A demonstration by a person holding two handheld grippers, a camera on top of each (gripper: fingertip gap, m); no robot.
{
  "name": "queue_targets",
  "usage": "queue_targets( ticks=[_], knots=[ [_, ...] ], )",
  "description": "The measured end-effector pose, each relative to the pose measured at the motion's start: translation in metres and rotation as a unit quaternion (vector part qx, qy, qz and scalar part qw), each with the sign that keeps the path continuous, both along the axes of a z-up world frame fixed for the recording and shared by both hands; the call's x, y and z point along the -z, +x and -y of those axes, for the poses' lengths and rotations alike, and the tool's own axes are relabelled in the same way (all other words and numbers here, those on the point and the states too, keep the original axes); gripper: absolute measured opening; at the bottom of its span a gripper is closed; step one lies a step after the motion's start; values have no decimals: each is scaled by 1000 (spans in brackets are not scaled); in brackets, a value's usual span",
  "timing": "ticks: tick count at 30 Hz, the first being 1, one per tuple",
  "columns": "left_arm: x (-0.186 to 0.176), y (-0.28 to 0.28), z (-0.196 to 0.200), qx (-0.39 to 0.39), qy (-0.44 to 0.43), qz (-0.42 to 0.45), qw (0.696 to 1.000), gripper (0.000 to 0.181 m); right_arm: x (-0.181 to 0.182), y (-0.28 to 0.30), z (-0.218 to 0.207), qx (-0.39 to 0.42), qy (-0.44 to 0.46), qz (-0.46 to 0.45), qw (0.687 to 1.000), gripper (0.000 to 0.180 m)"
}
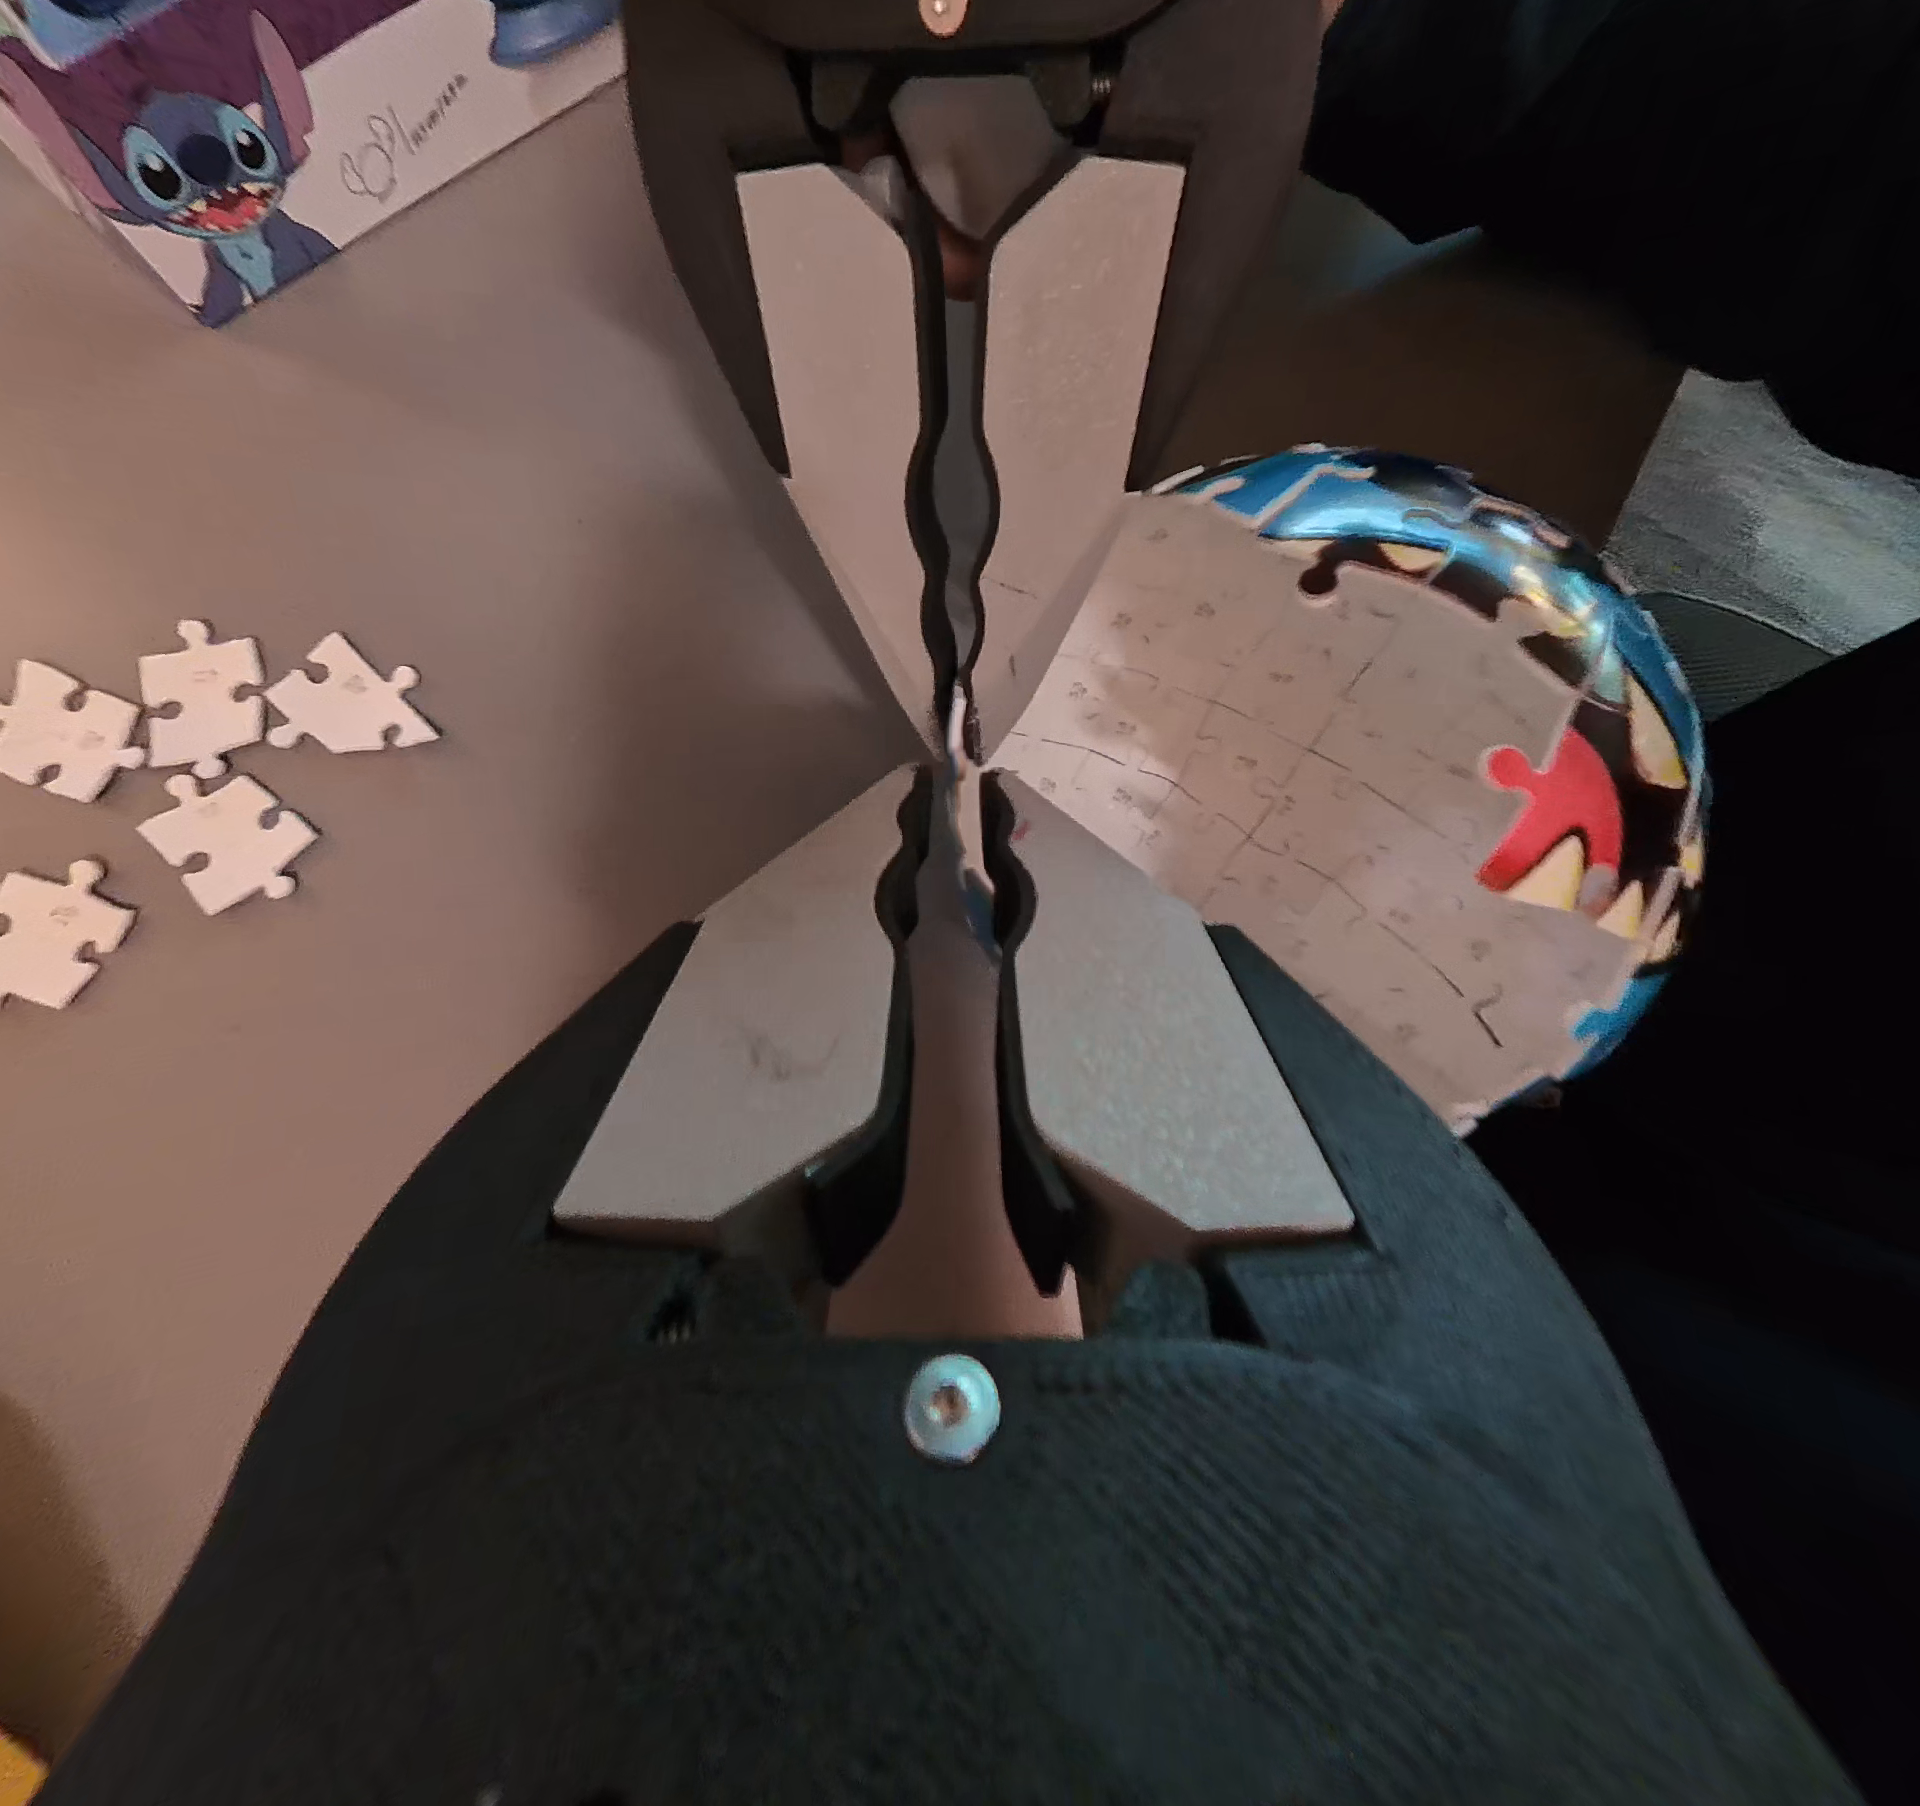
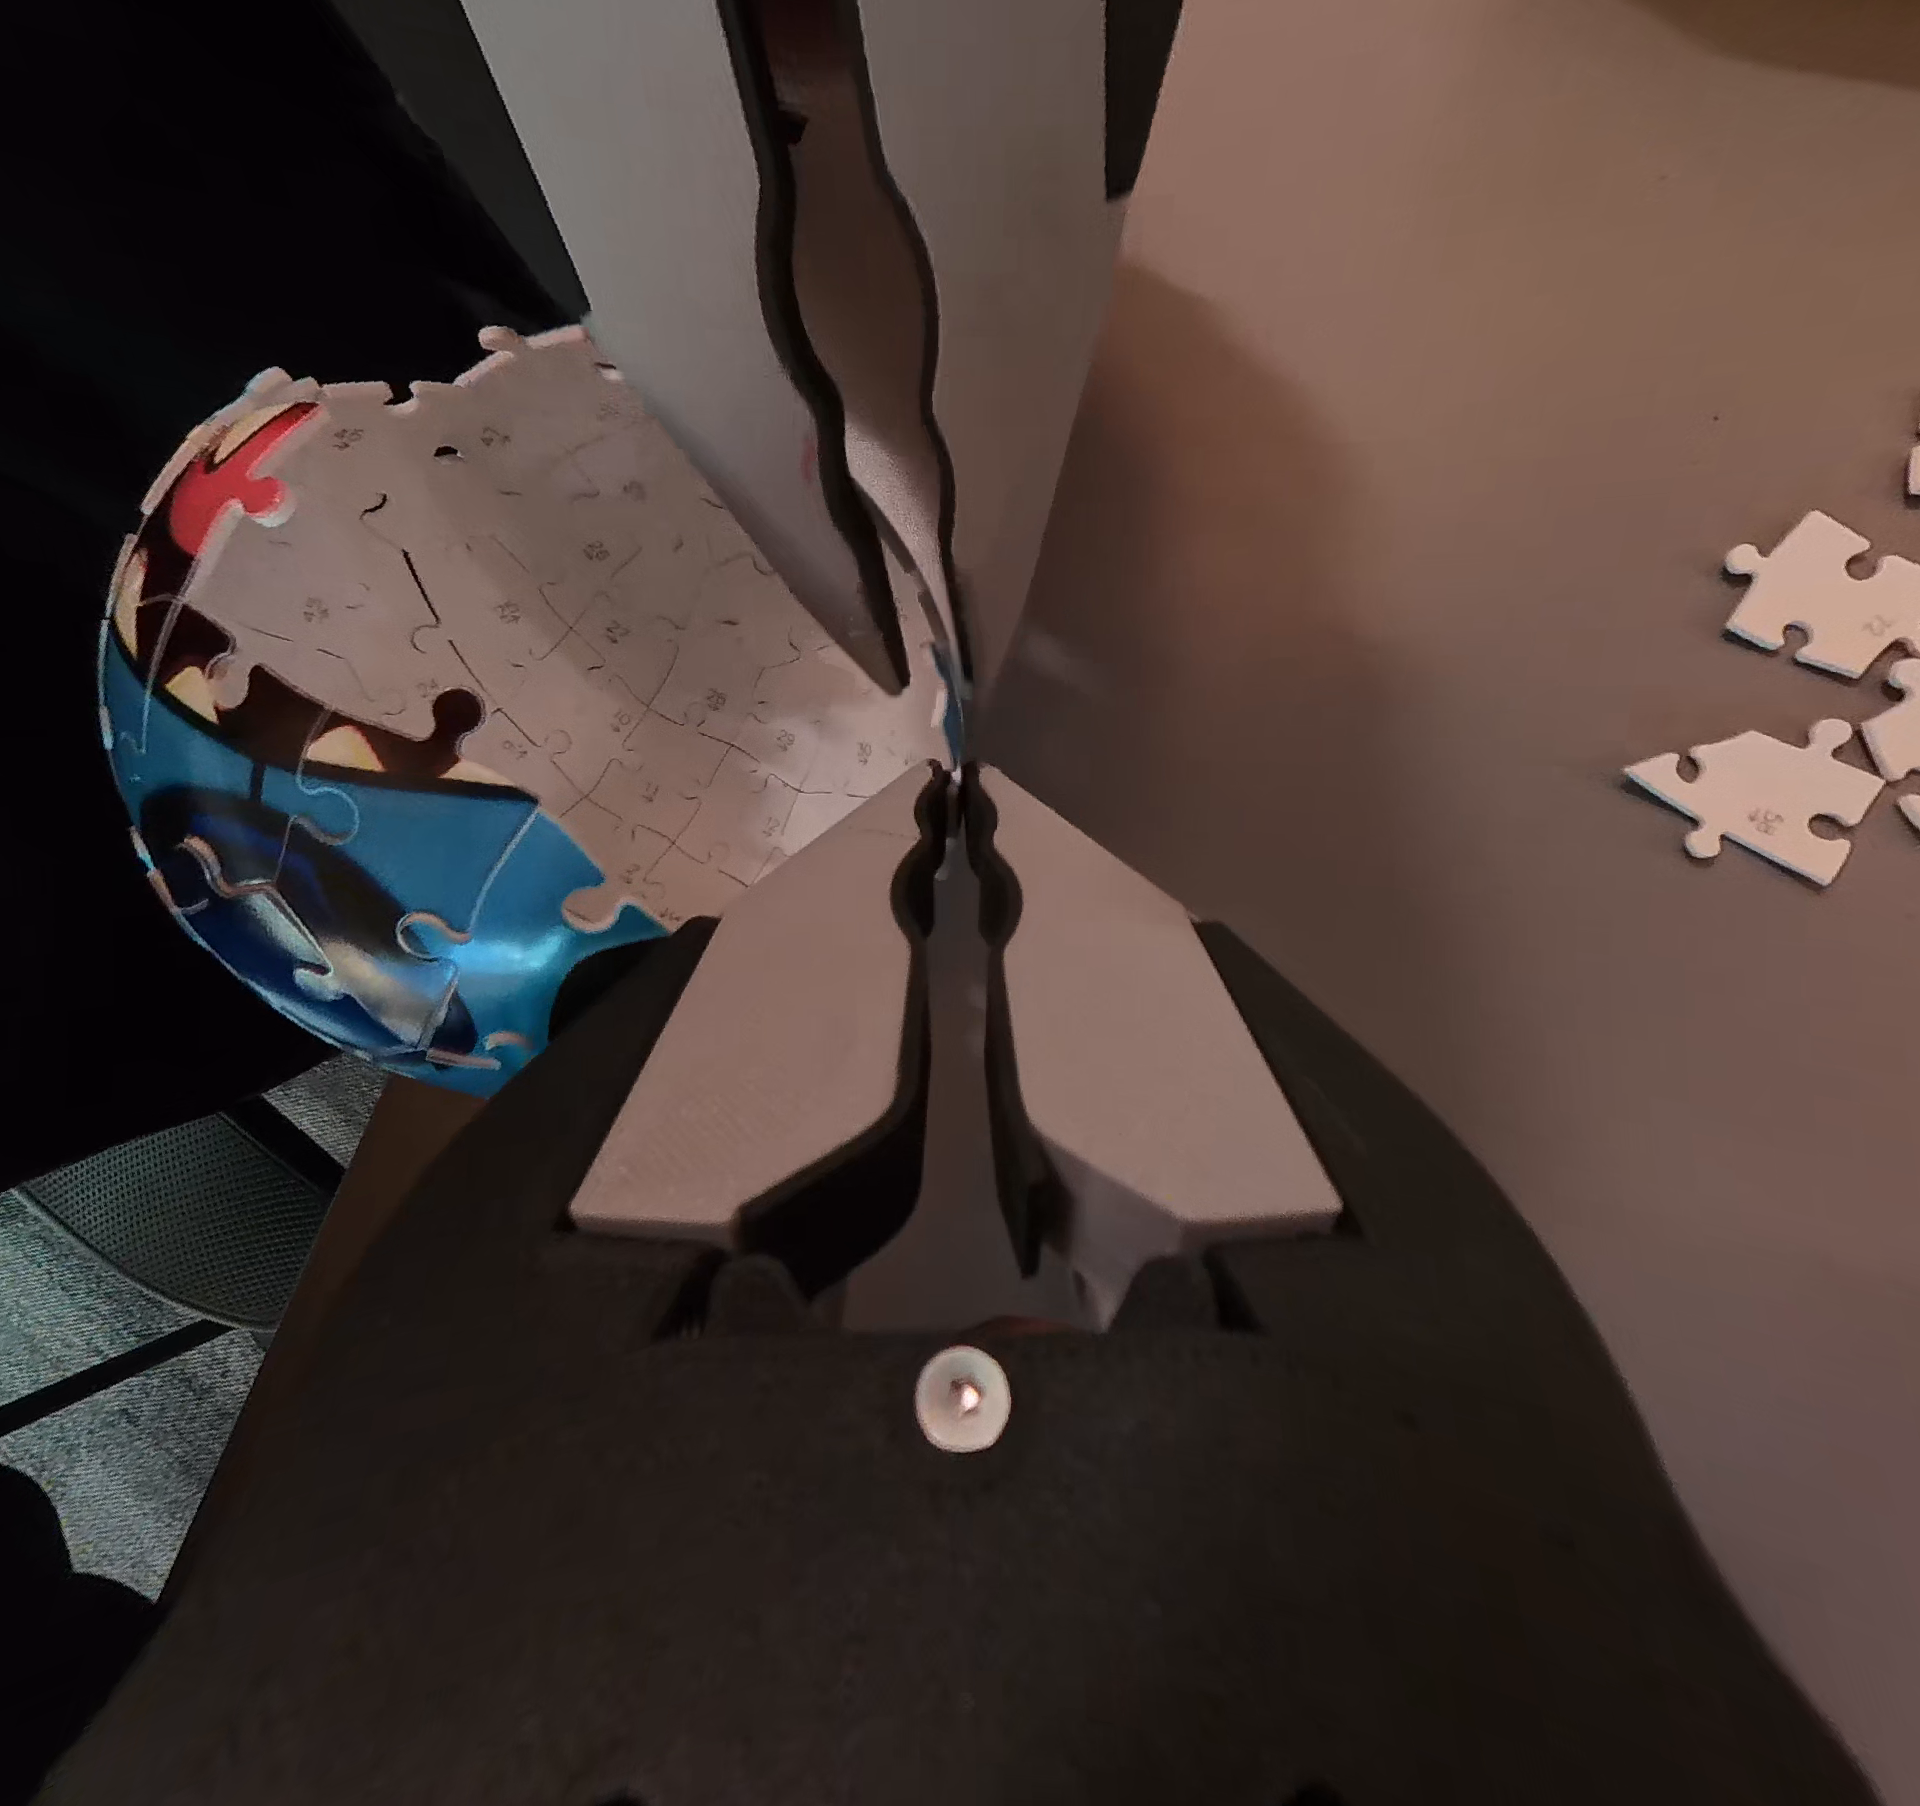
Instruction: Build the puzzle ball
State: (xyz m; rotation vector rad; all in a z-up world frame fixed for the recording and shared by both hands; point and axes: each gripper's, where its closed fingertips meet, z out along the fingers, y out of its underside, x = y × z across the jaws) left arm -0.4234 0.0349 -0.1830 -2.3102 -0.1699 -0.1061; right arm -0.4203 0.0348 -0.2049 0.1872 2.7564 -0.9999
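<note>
The half-built puzzle ball (image 1: 1299, 769) is an open shell, white and numbered inside, glossy blue, red and black outside. It hangs at the table's near edge and also shows in the right wrist view (image 2: 436, 676). My left gripper (image 1: 951, 785) and my right gripper (image 2: 951, 785) meet tip to tip at the shell's rim. Each is shut on a thin white-and-blue edge of the rim. I cannot tell whether that edge is a loose piece or part of the shell. The right gripper (image 1: 961, 717) comes in from the top in the left wrist view, and the left gripper (image 2: 920, 665) does so in the right wrist view.
Several loose white pieces (image 1: 208, 707) lie face down on the grey table (image 1: 468, 509), also seen in the right wrist view (image 2: 1766, 800). The puzzle's box (image 1: 260, 125) stands at the back. A person's dark clothing (image 1: 1662, 94) and grey carpet (image 2: 135, 1257) lie beyond the table edge. My two grippers' fingertips are within a few centimetres of each other.
</note>
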Motion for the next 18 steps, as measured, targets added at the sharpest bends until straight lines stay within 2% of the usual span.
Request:
queue_targets(
  ticks=[12, 15, 18],
  knots=[
    [5, 0, 1, 0, -15, -3, 1000, 9, -4, 0, 0, 5, -2, 4, 1000, 8],
    [-5, 1, 3, 0, 2, -3, 1000, 13, -11, -4, -3, 13, -8, -4, 1000, 18],
    [-25, -5, 9, -14, 37, -8, 999, 21, -34, -8, -6, 25, -44, -18, 999, 28]
  ],
)
